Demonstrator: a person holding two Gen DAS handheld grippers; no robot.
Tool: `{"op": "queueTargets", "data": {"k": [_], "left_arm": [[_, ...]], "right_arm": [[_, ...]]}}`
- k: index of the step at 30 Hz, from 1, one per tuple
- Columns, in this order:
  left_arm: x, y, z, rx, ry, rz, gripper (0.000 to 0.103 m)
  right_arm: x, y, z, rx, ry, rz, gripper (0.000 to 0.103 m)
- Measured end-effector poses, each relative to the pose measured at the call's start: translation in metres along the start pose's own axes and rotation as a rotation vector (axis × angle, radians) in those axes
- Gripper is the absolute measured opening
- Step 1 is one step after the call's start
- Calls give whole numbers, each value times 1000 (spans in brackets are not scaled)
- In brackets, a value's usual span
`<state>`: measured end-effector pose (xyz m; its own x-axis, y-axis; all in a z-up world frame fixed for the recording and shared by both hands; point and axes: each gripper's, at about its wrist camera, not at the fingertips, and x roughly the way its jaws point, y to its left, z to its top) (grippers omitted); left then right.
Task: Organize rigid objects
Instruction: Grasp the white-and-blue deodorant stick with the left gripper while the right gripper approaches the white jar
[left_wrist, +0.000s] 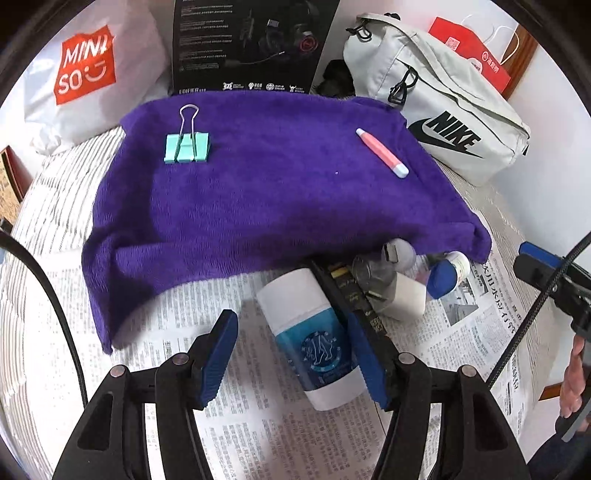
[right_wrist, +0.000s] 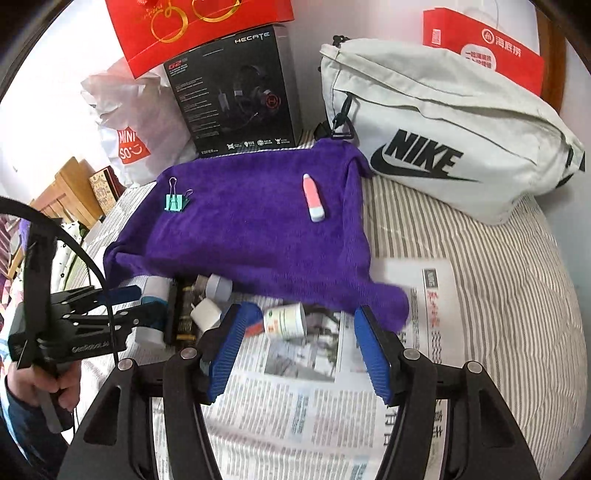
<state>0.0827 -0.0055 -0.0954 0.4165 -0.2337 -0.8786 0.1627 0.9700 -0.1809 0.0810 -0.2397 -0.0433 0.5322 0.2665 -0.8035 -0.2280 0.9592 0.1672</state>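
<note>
A purple towel (left_wrist: 266, 184) lies on newspaper, with a mint binder clip (left_wrist: 187, 147) and a pink tube (left_wrist: 382, 152) on it. My left gripper (left_wrist: 295, 358) is open around a white and blue bottle (left_wrist: 314, 343) lying on the newspaper, right finger against a black box (left_wrist: 354, 302). Beside them lie a white cap (left_wrist: 406, 295), a grey-capped container (left_wrist: 399, 254) and a small white jar (right_wrist: 286, 321). My right gripper (right_wrist: 297, 354) is open just in front of the jar, which lies between its fingertips. The clip (right_wrist: 176, 202) and tube (right_wrist: 314, 199) also show in the right wrist view.
At the back stand a Miniso bag (left_wrist: 85, 70), a black headset box (right_wrist: 240, 92), a white Nike bag (right_wrist: 443, 133) and red paper bags (right_wrist: 484, 48). Striped bedding (right_wrist: 498, 295) lies under the newspaper (right_wrist: 295, 406). The left gripper (right_wrist: 92, 325) shows at the left of the right wrist view.
</note>
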Motion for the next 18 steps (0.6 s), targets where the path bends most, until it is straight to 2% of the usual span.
{"op": "queueTargets", "data": {"k": [4,8,14,16,17,18], "left_arm": [[-6,1,-10,33,6,47,62],[-6,2,-18,73,2,136,61],[7,1,-12,138,-9,113,59],[9,-3,-12,189,-15,123,53],[9,-4,-12,205,-15,106,40],[8,-5,-13,213,-16,91,37]], "right_arm": [[-2,-2,-9,-5,9,-10,61],[1,-5,-14,-4,22,-10,61],[10,-11,-20,1,51,-17,61],[12,-13,-22,5,59,-18,61],[13,-14,-23,7,64,-19,61],[13,-16,-25,9,66,-23,61]]}}
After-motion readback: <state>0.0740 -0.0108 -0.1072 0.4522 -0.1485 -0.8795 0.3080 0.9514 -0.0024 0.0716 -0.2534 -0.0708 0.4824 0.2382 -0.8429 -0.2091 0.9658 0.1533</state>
